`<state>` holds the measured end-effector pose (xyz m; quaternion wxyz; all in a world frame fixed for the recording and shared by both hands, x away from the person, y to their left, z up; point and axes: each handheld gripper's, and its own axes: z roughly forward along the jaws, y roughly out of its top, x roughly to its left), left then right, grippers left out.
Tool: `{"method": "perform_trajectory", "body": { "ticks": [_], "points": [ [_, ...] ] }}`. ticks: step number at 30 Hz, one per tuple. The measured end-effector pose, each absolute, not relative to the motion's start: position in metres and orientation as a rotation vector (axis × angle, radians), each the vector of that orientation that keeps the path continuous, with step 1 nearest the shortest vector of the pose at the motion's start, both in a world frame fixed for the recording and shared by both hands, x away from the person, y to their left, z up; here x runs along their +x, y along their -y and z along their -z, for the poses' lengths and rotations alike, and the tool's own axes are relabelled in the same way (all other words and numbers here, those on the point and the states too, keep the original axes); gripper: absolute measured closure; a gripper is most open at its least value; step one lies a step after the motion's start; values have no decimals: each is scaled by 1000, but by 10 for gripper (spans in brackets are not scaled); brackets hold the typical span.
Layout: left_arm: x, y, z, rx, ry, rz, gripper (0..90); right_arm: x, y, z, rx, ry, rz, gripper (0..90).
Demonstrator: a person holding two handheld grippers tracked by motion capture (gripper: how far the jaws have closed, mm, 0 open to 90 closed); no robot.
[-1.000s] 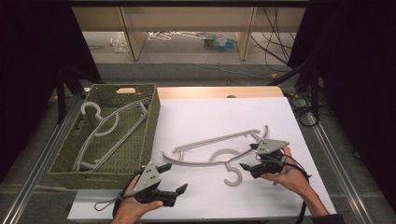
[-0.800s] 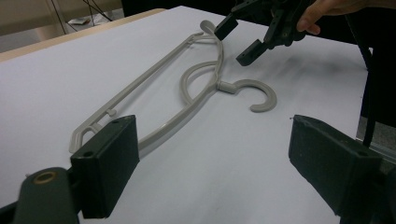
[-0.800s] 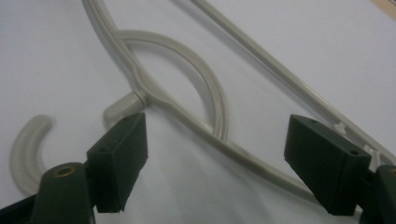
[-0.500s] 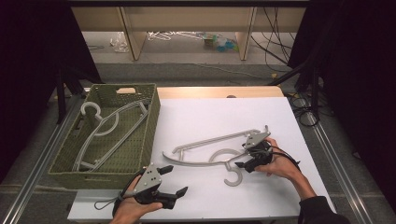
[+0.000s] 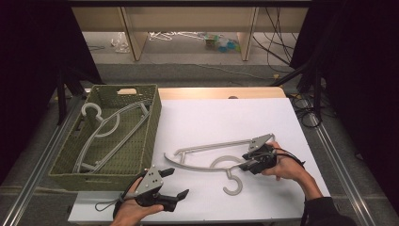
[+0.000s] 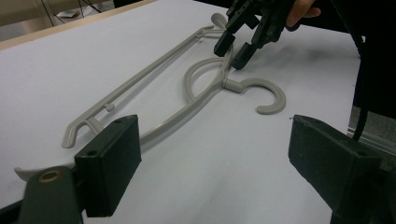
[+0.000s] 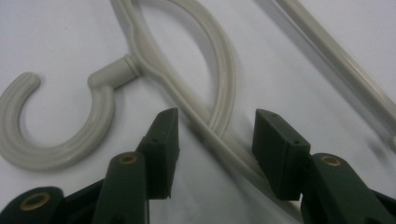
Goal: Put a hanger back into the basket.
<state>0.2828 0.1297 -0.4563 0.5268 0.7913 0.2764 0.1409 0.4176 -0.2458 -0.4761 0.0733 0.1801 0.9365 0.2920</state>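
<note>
Jaws on the right gripper (image 5: 245,162) have just been closing, and now they straddle the shoulder of the grey hanger (image 5: 214,157), one pad on each side, with gaps still visible in the right gripper view, so no clamp yet. Compared with a second ago, that hand has slid in from the right and settled low over the hanger. Looks like a pick-up is imminent, likely bound for the green basket (image 5: 151,123) at left, where another hanger (image 5: 101,129) already lies. Flat on the white table (image 5: 226,115), lower centre of the high view, the grey hanger's long axis runs left to right, hook curling toward the bottom edge. Left gripper (image 5: 171,183) waits with jaws wide apart, empty.
</note>
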Motion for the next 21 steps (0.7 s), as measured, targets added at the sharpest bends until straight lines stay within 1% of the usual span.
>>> {"method": "perform_trajectory", "body": {
  "ticks": [9,11,12,13,14,18,20,21],
  "points": [
    [284,-130,457,1893,-659,-331,172,415,252,471,464,-2880,-808,508],
    [284,-130,456,1898,-659,-337,172,414,252,470,443,-2897,-783,533],
    [284,-131,456,1897,-660,-338,173,414,252,470,418,-2905,-776,561],
    [284,-131,456,1896,-664,-339,174,413,252,468,380,-2918,-749,622],
    [284,-131,456,1897,-664,-341,175,413,253,466,352,-2936,-721,645],
    [285,-132,456,1900,-670,-347,178,411,252,465,293,-2940,-691,662],
    [285,-133,456,1902,-670,-347,178,411,252,465,296,-2942,-693,653],
    [285,-132,457,1902,-669,-346,178,412,253,465,310,-2942,-699,627]
  ]
}}
